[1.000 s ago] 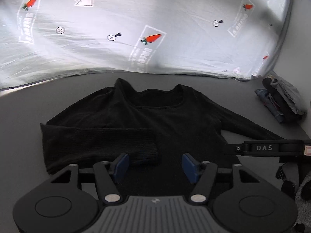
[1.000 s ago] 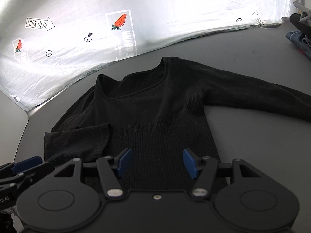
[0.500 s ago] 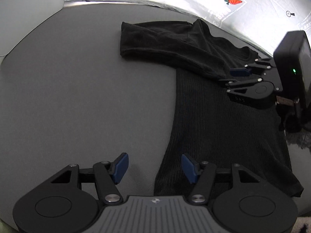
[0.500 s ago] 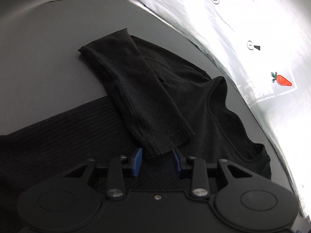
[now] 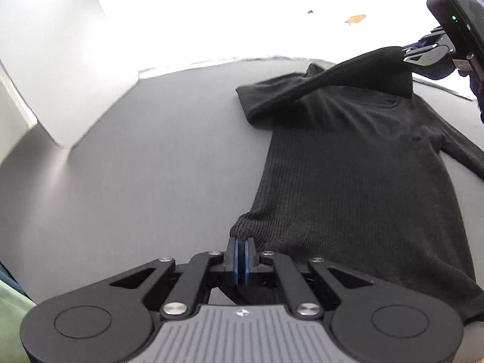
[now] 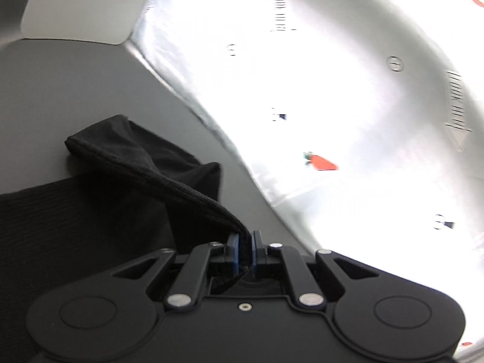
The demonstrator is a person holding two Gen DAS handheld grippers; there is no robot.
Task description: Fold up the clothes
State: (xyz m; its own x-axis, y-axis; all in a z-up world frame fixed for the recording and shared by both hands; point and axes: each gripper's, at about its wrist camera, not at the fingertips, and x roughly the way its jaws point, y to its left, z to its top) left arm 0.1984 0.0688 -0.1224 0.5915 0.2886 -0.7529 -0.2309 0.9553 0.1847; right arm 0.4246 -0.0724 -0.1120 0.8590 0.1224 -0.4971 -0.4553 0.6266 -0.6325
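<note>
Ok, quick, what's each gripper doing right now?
Left gripper: shut on the hem corner of the black sweater.
Right gripper: jaws closing, pinching the sweater's sleeve cuff, lifted off the table.

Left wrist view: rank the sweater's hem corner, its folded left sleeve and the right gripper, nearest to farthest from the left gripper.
1. Hem corner, pinched by the left gripper.
2. Folded sleeve, mid-table, lifted at its cuff.
3. Right gripper, top right, closing on that cuff.
</note>
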